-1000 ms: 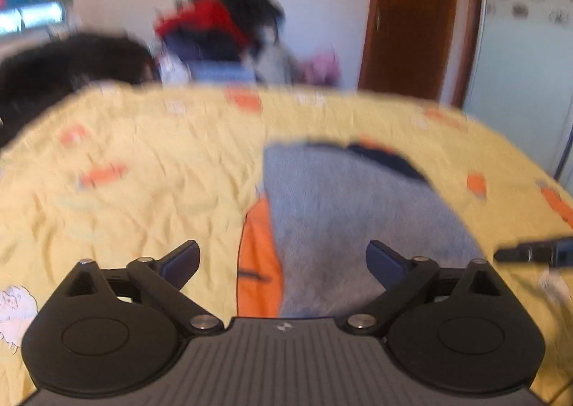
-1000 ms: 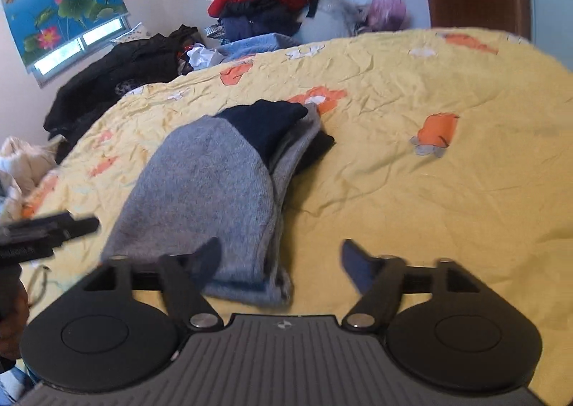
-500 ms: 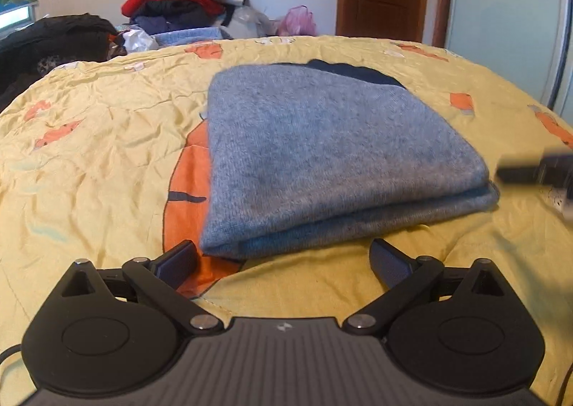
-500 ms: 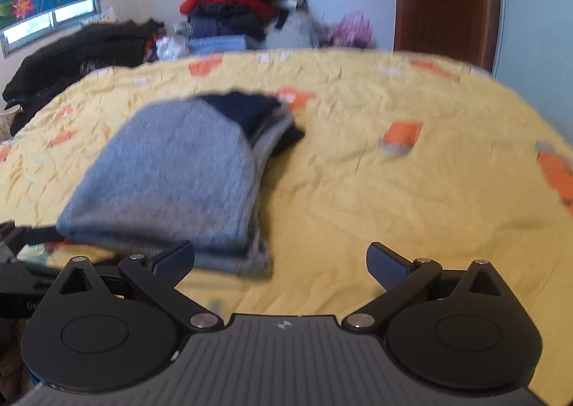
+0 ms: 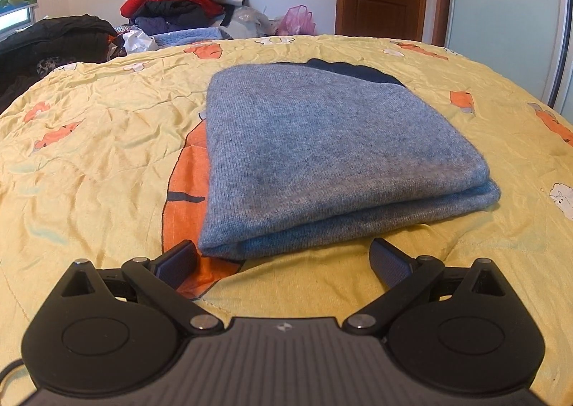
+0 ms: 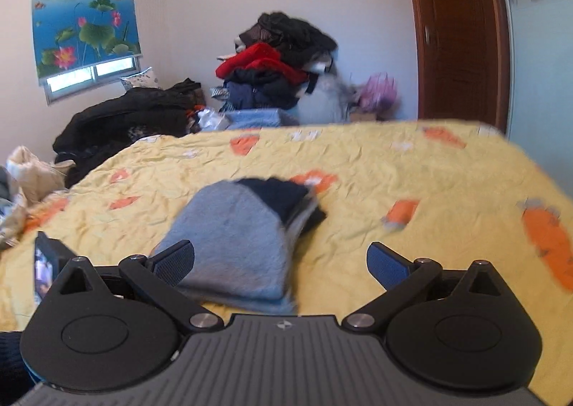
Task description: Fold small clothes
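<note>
A yellow bedspread (image 5: 107,162) carries the folded grey sweater (image 5: 322,155) near its middle. Left gripper (image 5: 284,261) and right gripper (image 6: 281,262) hang spread apart, empty. Press the layers flat; square the edges.

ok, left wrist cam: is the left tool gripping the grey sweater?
No. The left tool is open, both pads clear of the folded grey sweater, which lies flat on the yellow bedspread.

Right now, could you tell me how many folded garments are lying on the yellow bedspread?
1: a grey sweater folded in the middle of the bedspread, just ahead of both open grippers. Others may lie out of view.
</note>
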